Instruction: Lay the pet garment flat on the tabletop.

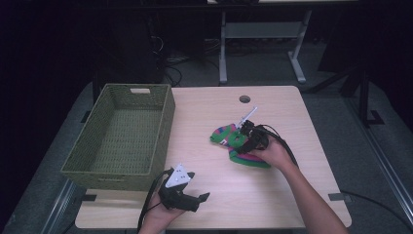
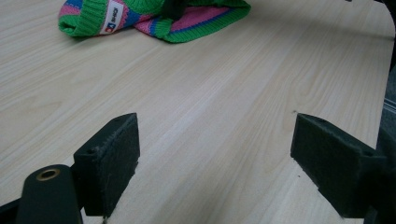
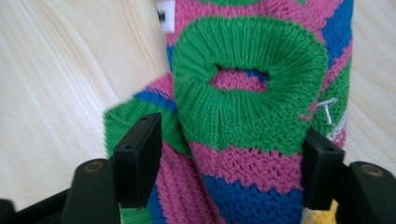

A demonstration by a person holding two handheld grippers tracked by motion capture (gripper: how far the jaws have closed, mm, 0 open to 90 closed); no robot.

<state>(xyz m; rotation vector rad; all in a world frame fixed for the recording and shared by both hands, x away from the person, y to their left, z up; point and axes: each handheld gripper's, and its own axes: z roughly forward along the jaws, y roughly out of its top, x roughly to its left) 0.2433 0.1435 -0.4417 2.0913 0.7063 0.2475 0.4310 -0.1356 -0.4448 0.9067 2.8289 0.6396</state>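
**benchwatcher:** So the right gripper (image 1: 242,135) is sitting down on the striped knit garment (image 1: 234,146), a bit to the 3 o'clock side of the table (image 1: 272,195) centre. In the right gripper view the jaws are straddling the knit garment (image 3: 252,116), one either side of its green ribbed cuff, and the pink and blue stripes are running between them. The pads are looking like they're at the fabric's edges, but not squeezing it (can't swear to a touch on the right-hand one).

**knit_nerd:** Agreed, it's reading as apart, not clamped. And the other one?

**benchwatcher:** The left gripper (image 1: 202,197) is resting low at about 6 o'clock on the table, near the front edge, its jaws pointing toward 3 o'clock. In the left gripper view its pads (image 2: 112,163) are standing wide apart with bare wood between them, and the garment (image 2: 154,18) is lying way off at 12 o'clock.

**knit_nerd:** The woven green basket (image 1: 160,122) is sitting at 9 o'clock, well apart from the garment (a white label is showing on the knit).
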